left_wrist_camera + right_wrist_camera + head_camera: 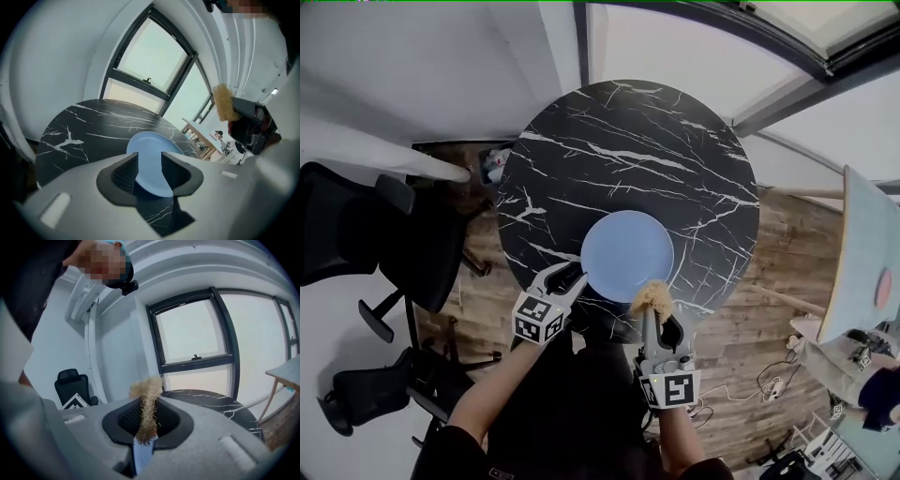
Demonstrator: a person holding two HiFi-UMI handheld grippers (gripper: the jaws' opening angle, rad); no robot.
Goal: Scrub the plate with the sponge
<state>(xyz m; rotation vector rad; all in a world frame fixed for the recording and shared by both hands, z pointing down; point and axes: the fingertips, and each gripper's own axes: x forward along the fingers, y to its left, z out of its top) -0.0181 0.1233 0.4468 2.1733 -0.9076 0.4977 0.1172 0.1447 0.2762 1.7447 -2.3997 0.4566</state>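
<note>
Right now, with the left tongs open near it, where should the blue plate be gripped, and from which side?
Probably the near-left rim of the plate, with the left tongs coming low from the person's side. It lies flat on the table, so only the edge can be pinched, and that edge shows between the open jaws.

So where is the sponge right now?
In the head view the sponge is pinched in the right gripper, by the near right edge of the blue plate on the round black table.
</note>
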